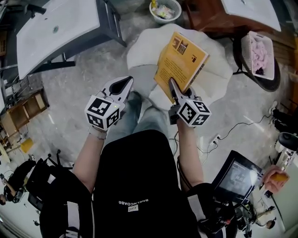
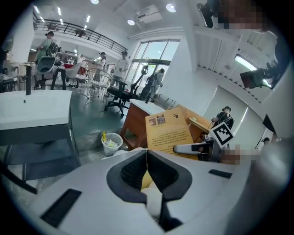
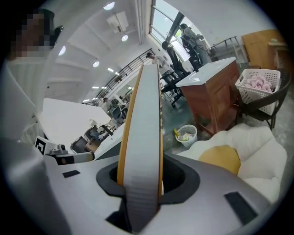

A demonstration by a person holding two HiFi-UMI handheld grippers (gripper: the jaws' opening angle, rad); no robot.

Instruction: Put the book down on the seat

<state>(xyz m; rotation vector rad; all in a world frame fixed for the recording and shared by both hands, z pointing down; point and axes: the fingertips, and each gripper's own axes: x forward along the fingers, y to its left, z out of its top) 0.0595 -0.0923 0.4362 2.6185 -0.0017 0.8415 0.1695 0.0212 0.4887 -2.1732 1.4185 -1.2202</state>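
Two hand-held grippers and one book, shown in three views, with the seat (image 1: 139, 51) as the landmark throughout.

**Head view.** The seat is draped in white padding. The book (image 1: 182, 60), a closed orange-covered paperback, hangs tilted over the seat's right half. As far as can be judged, it is not yet resting on the padding. The right gripper (image 1: 172, 87) pinches the book at its near edge, on the person's side of the seat. The left gripper (image 1: 124, 85) hovers by the seat's near left edge and carries nothing. A wastebasket (image 1: 165, 10) stands beyond the seat.

**Left gripper view.** The jaws are fully together, pad against pad, with nothing between them. The book shows above the seat with one cover turned toward this camera. A jaw of the right gripper lies across its lower part.

**Right gripper view.** Both jaws are clamped on the book, which is seen edge-on. The pale page block, bordered by orange covers, fills the gap between the pads. A yellow cushion (image 3: 221, 158) lies on the seat's white padding.

**Handling (judgement).**
- The book looks thin and light, with half-stiff covers.
- Held by one edge, its free end may droop or its pages may fan open.
- The smooth cover could slide between the pads.
- A pinch near the spine would best keep it closed.
- The padding is soft and uneven, so a flat patch of the seat suits the release.
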